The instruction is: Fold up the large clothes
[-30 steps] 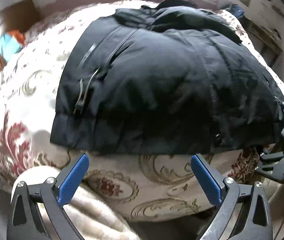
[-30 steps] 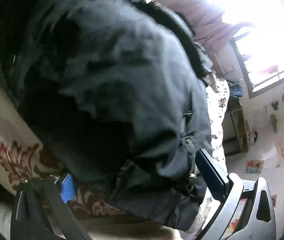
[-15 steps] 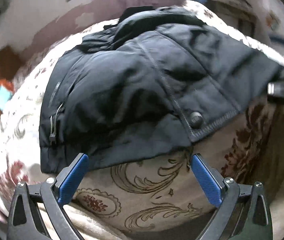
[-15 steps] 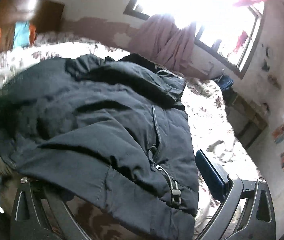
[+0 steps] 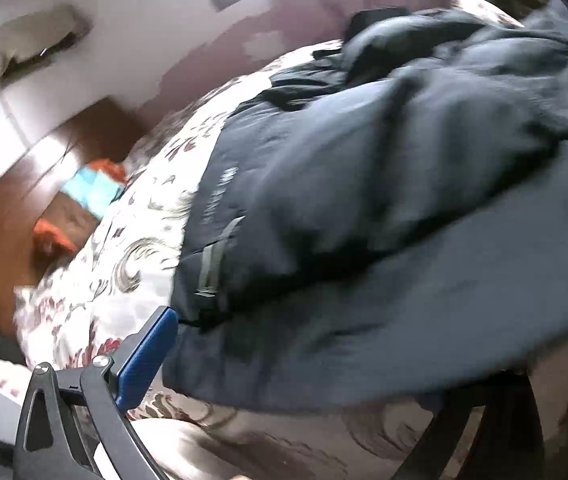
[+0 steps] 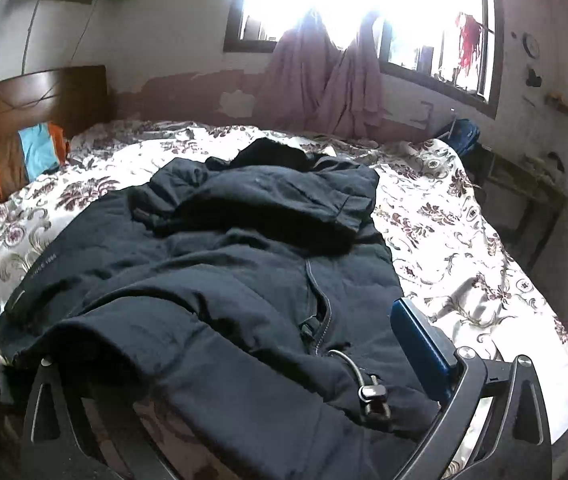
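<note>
Left wrist view: blurred; dark jacket (image 5: 384, 208) fills frame, lying on floral bedspread (image 5: 131, 240).
Left gripper (image 5: 296, 364): blue left pad just beside the hem, right finger hidden under hanging fabric; jaws spread wide, hem draped across the gap.
Right wrist view: jacket (image 6: 211, 280) spread mid-bed, hood toward the window (image 6: 348, 4).
Right gripper (image 6: 223, 364): fingers wide apart, jacket hem lying over the gap, left pad covered; drawcord toggle (image 6: 372, 394) near the right pad.
Headboard side: pillow (image 6: 23, 156).
</note>
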Motion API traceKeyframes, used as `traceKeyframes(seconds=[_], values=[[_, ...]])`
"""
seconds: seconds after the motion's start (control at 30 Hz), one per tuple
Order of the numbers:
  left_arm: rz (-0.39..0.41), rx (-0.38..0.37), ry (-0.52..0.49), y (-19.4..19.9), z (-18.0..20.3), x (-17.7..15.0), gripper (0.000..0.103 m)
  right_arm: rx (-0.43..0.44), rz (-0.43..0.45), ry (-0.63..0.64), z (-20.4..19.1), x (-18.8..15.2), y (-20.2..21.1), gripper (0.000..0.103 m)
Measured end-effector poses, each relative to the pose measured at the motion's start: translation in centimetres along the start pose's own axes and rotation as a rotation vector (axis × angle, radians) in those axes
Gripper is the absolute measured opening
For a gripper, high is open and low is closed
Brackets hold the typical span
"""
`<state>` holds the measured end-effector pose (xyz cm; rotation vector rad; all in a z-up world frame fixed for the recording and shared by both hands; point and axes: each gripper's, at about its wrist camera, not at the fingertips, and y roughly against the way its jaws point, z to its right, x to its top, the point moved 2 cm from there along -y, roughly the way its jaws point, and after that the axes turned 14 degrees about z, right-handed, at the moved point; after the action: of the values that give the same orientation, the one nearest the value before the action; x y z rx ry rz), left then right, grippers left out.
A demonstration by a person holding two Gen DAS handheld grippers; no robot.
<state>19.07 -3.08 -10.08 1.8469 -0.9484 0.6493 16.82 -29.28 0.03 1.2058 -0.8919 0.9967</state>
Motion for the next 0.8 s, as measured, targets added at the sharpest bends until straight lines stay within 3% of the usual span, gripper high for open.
traceKeyframes(seconds=[0.1, 0.27, 0.4, 0.53, 0.6, 0.8], values=[[-0.022, 0.029, 0.118, -1.0, -2.5, 0.2, 0.103, -0.001, -0.003, 0.039, -0.2, 0.0, -0.1, 0.101], [0.088, 0.059, 0.234, -0.5, -5.5, 1.3, 0.102, -0.016, -0.021, 0.027, 0.1, -0.1, 0.2, 0.101], [0.186, 0.084, 0.241, 0.7, -6.6, 2.1, 0.100, -0.052, -0.001, 0.029, 0.0, -1.8, 1.3, 0.101], [0.219, 0.105, 0.227, 1.0, -6.9, 2.2, 0.098, -0.086, -0.028, 0.022, -0.5, -4.2, 1.8, 0.097], [0.218, 0.103, 0.215, 1.0, -6.7, 2.2, 0.092, -0.077, -0.035, 0.016, -0.8, -5.1, 1.9, 0.084], [0.212, 0.063, 0.162, 1.6, -5.1, 2.0, 0.070, -0.057, -0.002, -0.020, -1.0, -5.9, 1.9, 0.073]])
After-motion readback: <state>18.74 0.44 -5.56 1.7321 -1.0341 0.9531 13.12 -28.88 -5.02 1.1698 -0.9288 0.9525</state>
